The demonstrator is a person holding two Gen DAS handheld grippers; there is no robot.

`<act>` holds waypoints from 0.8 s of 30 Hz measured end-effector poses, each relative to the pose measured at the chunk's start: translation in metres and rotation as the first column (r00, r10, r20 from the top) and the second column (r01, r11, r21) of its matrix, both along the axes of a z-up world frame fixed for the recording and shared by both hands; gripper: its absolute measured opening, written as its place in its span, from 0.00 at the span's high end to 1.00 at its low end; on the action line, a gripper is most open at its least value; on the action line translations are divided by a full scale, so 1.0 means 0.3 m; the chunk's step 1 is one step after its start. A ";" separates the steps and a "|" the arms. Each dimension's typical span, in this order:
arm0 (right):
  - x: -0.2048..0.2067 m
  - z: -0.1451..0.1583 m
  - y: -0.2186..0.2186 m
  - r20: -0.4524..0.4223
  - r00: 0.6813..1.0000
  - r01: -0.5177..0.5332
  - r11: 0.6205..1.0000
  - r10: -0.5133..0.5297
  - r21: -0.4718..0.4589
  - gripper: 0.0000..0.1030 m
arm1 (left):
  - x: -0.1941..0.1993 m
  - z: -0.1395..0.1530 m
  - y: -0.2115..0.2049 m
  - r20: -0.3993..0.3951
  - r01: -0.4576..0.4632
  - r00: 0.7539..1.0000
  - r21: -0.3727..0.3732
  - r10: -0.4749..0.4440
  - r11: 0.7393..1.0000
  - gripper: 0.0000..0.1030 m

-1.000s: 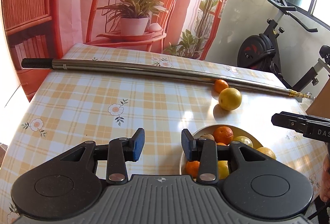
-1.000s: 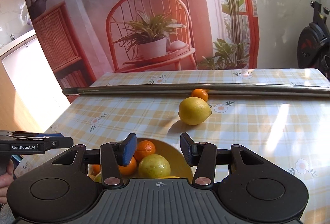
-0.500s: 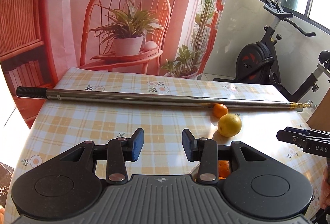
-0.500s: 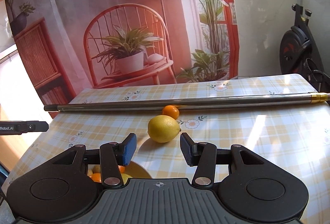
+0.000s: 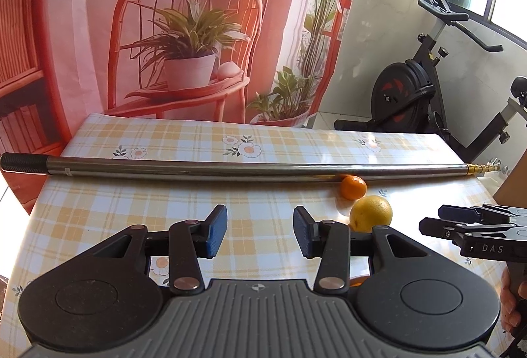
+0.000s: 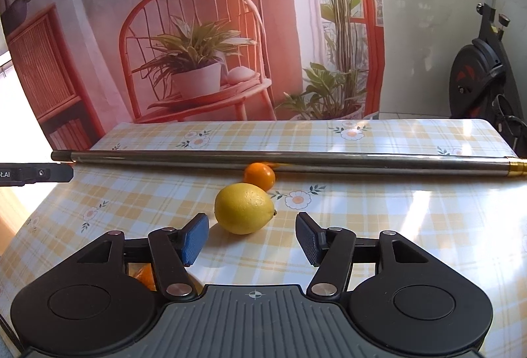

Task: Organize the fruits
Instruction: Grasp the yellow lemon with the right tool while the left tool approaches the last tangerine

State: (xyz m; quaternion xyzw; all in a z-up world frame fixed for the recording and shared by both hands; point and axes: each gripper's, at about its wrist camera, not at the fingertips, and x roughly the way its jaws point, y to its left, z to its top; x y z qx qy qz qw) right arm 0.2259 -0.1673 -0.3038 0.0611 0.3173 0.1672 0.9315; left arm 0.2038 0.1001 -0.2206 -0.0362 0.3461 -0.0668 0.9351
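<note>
Worktop (image 6: 378, 226): checked cloth with a pole (image 6: 296, 160) lying across it.
Lemon (image 6: 243, 208): on the cloth, just ahead of the right claw (image 6: 252, 239); small orange (image 6: 259, 176) behind it, against the pole.
Right claw: jaws opening, nothing between them.
Left claw (image 5: 260, 236): jaws opening, empty.
Grip advice: centre the lemon between the pads, come in low, close across its short width; avoid nudging the orange.

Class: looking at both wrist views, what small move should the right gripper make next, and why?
Probably ease the right gripper forward around the yellow lemon. Its jaws are opening and empty, the lemon lies loose on the checked tablecloth just ahead, beside the small orange mandarin.
</note>
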 end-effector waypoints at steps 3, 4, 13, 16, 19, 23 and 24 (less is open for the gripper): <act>0.053 -0.023 0.011 -0.011 1.000 -0.022 1.000 0.022 -0.003 0.45 | 0.028 -0.010 -0.010 -0.006 0.015 1.000 0.007 -0.015 1.000 0.55; 0.074 -0.032 0.017 -0.017 0.999 -0.028 1.000 0.028 -0.002 0.45 | 0.035 -0.013 -0.015 -0.007 0.020 1.000 0.010 -0.020 1.000 0.55; 0.213 -0.101 0.076 -0.035 0.995 -0.099 0.995 0.098 -0.023 0.35 | 0.122 -0.037 -0.050 -0.034 0.035 0.999 -0.024 -0.036 0.999 0.55; 0.258 -0.123 0.108 -0.042 0.990 -0.133 0.991 0.132 -0.025 0.34 | 0.138 -0.046 -0.058 -0.047 0.036 0.998 -0.057 -0.039 0.998 0.55; 0.290 -0.146 0.131 -0.065 0.986 -0.152 0.988 0.151 -0.022 0.33 | 0.153 -0.056 -0.076 -0.057 0.043 0.997 -0.045 -0.046 0.998 0.55; 0.315 -0.172 0.142 -0.083 0.986 -0.151 0.988 0.148 -0.032 0.32 | 0.182 -0.071 -0.092 -0.070 0.050 0.996 -0.038 -0.053 0.998 0.55; 0.318 -0.178 0.138 -0.087 0.986 -0.145 0.989 0.142 -0.031 0.32 | 0.190 -0.075 -0.098 -0.074 0.053 0.996 -0.036 -0.056 0.998 0.55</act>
